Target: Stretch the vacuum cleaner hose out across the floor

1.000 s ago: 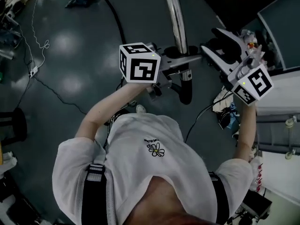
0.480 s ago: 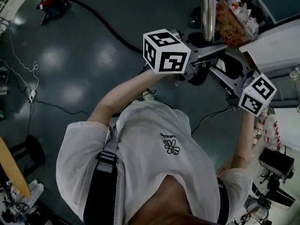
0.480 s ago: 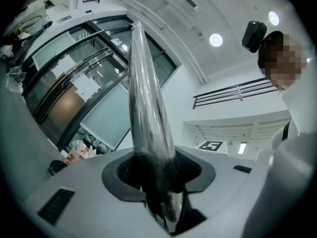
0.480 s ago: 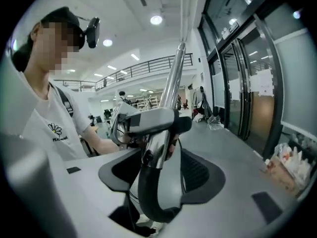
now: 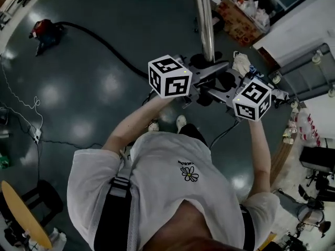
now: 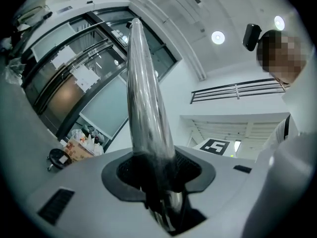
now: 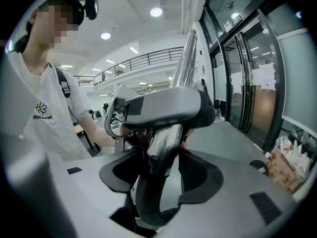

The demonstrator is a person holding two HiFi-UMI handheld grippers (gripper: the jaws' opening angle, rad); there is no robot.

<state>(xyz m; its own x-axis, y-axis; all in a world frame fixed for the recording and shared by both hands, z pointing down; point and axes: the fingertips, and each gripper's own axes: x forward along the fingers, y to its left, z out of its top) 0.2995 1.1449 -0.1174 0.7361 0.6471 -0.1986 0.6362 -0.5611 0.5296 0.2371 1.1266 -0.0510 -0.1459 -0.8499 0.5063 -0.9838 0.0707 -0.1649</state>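
Hose [image 5: 107, 45] lies on the dark floor [image 5: 89, 103]. It is a black line curving from the red vacuum [image 5: 44, 31] at the upper left of the head view toward our 2 grippers, where it passes out of sight behind the left cube [image 5: 170, 76]. Past the grippers a chrome tube [image 5: 204, 20] runs to the top edge of that view.

Our left gripper [image 6: 159, 182] is clamped on this tube. In its own view both dark pads sit against the metal, and the tube rises straight out from between them.

Our right gripper [image 7: 159, 176] faces the left one from close by. The dark bent handle [image 7: 148, 197] at the tube's lower end sits between its jaws. Those jaws have just been closing, yet a strip of floor shows between the handle and 1 pad, so we do not call it a grip.

A cardboard box [image 5: 242, 21] stuffed with bags stands to the right of the tube.
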